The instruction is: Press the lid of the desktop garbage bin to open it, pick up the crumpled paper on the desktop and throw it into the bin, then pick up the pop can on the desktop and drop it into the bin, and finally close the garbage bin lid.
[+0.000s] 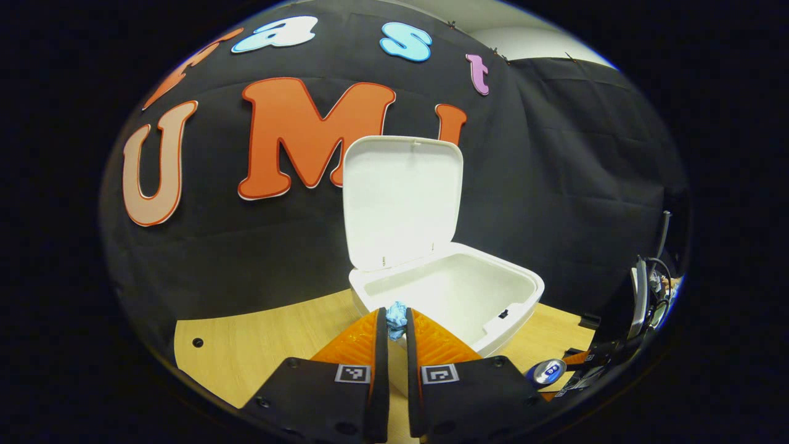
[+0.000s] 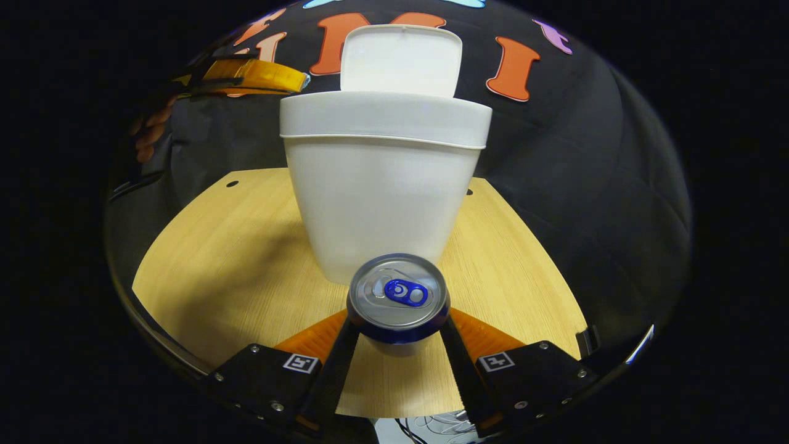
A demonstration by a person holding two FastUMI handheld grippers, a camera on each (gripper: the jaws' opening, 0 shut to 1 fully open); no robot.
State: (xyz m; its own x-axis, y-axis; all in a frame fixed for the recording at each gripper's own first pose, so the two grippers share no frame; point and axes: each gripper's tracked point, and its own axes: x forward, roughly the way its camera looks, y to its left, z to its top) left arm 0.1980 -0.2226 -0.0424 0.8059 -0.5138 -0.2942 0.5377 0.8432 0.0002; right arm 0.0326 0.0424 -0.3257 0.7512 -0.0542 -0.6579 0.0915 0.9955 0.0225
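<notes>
Left hand-held gripper (image 1: 396, 324) is clamping the crumpled blue paper (image 1: 396, 319) by the open white plastic bin (image 1: 481, 296), while right hand-held gripper (image 2: 397, 327) is clamping the upright silver pop can (image 2: 398, 296) on the wooden worktop (image 2: 234, 259).

Light wooden desktop (image 2: 246, 246), small dark holes near its far edge. On it: white garbage bin (image 2: 382, 197), lid (image 2: 400, 58) raised, directly ahead of the right gripper; pop can (image 2: 398, 296) upright just before the bin.
</notes>
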